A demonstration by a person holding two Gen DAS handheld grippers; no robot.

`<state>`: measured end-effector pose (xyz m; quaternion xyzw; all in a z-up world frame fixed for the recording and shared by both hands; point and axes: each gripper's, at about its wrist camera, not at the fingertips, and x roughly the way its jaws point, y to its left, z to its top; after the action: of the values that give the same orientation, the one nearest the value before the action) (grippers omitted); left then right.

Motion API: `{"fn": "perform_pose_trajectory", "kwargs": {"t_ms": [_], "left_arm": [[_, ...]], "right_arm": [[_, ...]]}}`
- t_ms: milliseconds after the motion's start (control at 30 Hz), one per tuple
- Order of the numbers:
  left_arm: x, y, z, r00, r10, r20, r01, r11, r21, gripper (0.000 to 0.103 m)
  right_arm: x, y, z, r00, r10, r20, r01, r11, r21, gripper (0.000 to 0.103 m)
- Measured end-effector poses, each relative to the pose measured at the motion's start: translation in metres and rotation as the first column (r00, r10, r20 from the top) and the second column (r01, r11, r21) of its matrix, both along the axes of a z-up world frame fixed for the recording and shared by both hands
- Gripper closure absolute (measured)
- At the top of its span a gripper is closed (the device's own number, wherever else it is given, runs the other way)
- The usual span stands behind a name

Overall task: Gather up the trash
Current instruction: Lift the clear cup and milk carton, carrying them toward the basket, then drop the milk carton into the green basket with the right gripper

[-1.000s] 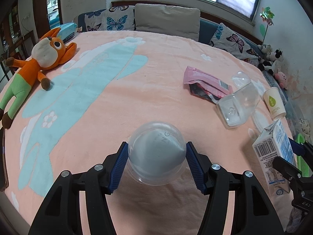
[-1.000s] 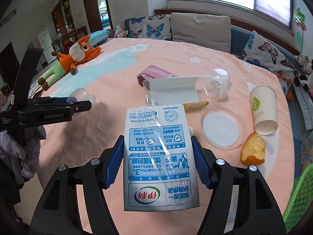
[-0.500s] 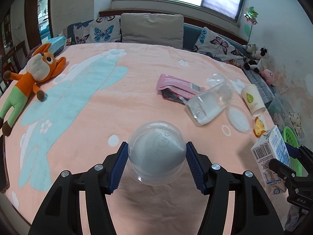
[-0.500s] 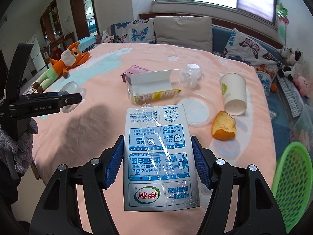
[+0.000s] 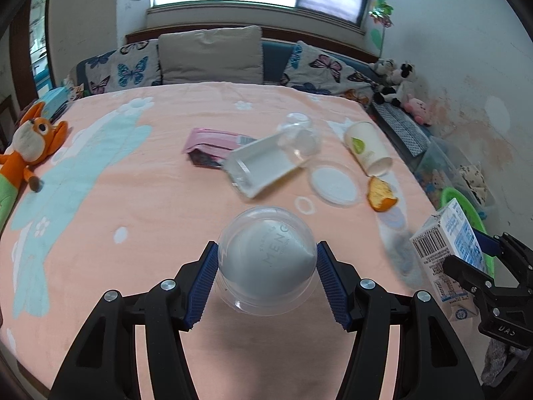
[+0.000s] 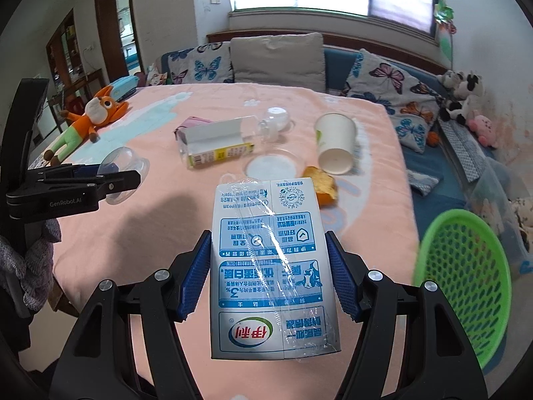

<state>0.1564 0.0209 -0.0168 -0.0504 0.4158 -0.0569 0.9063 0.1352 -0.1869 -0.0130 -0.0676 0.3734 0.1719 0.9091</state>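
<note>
While the left tool (image 5: 266, 263) clamps a clear domed plastic lid (image 5: 266, 260) between its blue pads, the right tool (image 6: 268, 266) grips a blue-and-white milk carton (image 6: 271, 266) over the peach blanket's near edge (image 6: 133, 233). A green mesh basket (image 6: 466, 283) sits just right. Farther off lie an orange peel (image 6: 321, 186), a flat round lid (image 6: 271, 166), a tipped paper cup (image 6: 334, 143), a clear bottle (image 6: 226, 143) and a pink packet (image 5: 213, 140).

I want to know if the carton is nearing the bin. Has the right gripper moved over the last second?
Yes. The right gripper, shut on the milk carton, has swung right toward the green basket, which was barely in view at the edge before.
</note>
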Motion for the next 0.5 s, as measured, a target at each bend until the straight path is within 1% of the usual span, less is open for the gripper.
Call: {"fn": "perform_pose_trajectory", "kwargs": {"t_ms": [233,500], "left_arm": [[-0.004,-0.052,0.007,0.995,-0.100,0.016,0.100,0.995,0.012,0.045],[-0.005,-0.109,0.018,0.978,-0.203,0.036,0.202,0.979,0.024,0.045]], "right_arm": [[-0.016,-0.047,0.007,0.996,-0.089,0.022,0.089,0.996,0.000,0.037],[-0.030,-0.099,0.013,0.982,-0.187,0.040,0.187,0.982,-0.011,0.037]]}}
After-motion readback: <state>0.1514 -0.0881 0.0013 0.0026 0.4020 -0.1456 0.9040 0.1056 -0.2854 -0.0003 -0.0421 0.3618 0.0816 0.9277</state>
